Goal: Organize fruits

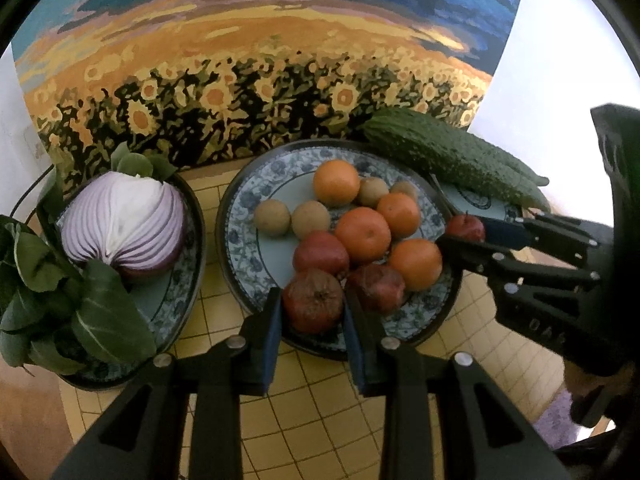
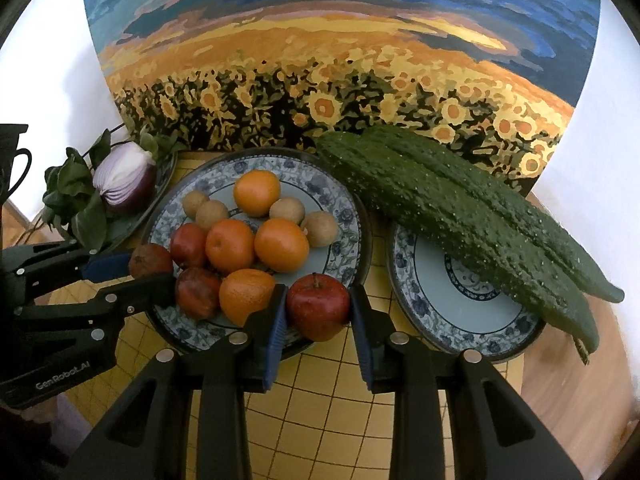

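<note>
My left tongs [image 1: 312, 312] are clenched on a dull, wrinkled apple [image 1: 313, 300] at the near rim of the fruit plate [image 1: 240, 216]. My right tongs [image 2: 318, 312] have a bright red apple [image 2: 318, 306] between them at that plate's near right edge; the pads look to be touching its sides, so I read a grip, though a light one. I judge both apples are being set onto this plate, since the fruit is gathered there: oranges [image 1: 362, 234] in the middle, small brown round fruits [image 1: 272, 218] toward the back, more reddish apples [image 1: 320, 254] nearer me. The vegetables sit apart, which suits the sorting: the cut onion [image 1: 124, 228] and greens [image 1: 96, 312] on the left plate [image 1: 176, 292], the cucumbers [image 2: 460, 204] across the right plate [image 2: 452, 308]. All three plates rest on a yellow gridded mat [image 2: 320, 408] on the table [image 2: 568, 368], with a sunflower painting [image 2: 340, 80] behind.
</note>
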{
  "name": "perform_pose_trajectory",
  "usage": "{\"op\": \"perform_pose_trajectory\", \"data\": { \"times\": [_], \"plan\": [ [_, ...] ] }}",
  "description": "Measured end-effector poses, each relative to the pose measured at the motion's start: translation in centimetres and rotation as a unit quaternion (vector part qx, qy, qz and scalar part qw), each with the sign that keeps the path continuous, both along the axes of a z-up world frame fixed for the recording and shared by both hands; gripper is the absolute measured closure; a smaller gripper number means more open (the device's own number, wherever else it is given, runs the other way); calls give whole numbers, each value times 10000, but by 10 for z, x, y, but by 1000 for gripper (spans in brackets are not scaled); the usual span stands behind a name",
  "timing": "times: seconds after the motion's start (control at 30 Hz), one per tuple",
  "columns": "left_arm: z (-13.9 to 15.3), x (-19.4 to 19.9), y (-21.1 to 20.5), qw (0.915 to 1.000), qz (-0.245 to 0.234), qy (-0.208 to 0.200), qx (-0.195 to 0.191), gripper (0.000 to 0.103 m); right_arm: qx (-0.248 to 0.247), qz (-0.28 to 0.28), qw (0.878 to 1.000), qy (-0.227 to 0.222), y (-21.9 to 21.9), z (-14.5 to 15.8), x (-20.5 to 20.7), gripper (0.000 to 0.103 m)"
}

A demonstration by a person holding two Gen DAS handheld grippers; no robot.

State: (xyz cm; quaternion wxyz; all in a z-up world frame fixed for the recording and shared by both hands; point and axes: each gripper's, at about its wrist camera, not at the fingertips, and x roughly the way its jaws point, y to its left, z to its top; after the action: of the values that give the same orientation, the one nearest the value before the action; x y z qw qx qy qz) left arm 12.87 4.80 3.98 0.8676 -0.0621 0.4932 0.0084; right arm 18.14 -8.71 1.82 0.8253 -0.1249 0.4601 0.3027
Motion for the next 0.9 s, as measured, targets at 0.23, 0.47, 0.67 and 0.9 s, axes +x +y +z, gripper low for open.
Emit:
{"op": "perform_pose_trajectory", "data": {
  "times": [0.23,0.47,0.67,0.9],
  "plan": [
    [-1,2,-4,9999,-72,28,134,75,-19,216,9997,97,3,-4,9,69],
    [-2,2,-3,9999,-124,81,67,73,341,297,9969,638,-5,-8,32,52],
    [0,5,-3,9998,-105,182,29,67,577,214,9967,521,-14,9,30,48],
    [25,1,-4,9998,-18,-149,108,50,535,109,9984,160,-25,41,13,47]
  ]
}}
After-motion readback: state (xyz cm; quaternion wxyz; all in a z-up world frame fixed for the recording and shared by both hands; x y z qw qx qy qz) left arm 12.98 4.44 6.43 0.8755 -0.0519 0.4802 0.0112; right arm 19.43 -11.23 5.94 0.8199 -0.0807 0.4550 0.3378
